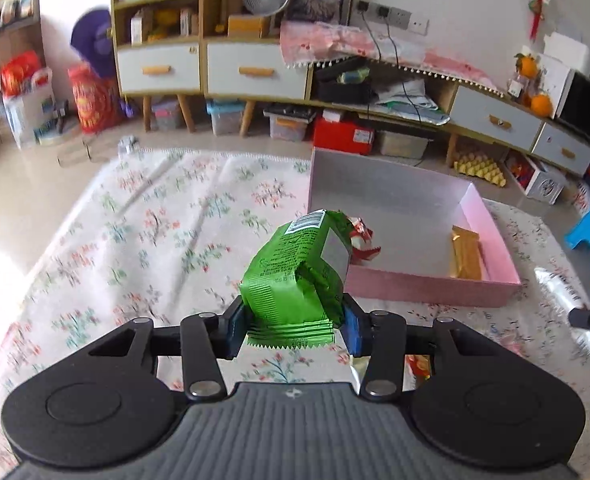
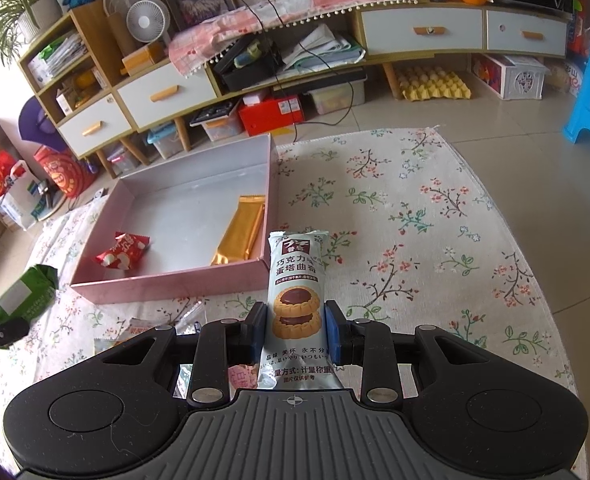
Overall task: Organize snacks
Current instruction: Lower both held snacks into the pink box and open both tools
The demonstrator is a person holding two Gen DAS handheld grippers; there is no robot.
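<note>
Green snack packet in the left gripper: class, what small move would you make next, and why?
Probably carry the green packet forward over the near wall of the pink box before letting go. The left gripper is shut on it, raised above the floral cloth, short of the box, where a red packet and a gold bar already lie.

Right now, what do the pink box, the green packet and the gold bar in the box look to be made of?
Pink box: likely rigid cardboard, matte pink outside, pale satin lining; thin straight walls. Green packet, gripped by the left gripper: glossy metallised plastic film, by its creases, glints and serrated seal. Gold bar: shiny foil-look wrapper with crimped ends; whether foil or film cannot be told.
</note>
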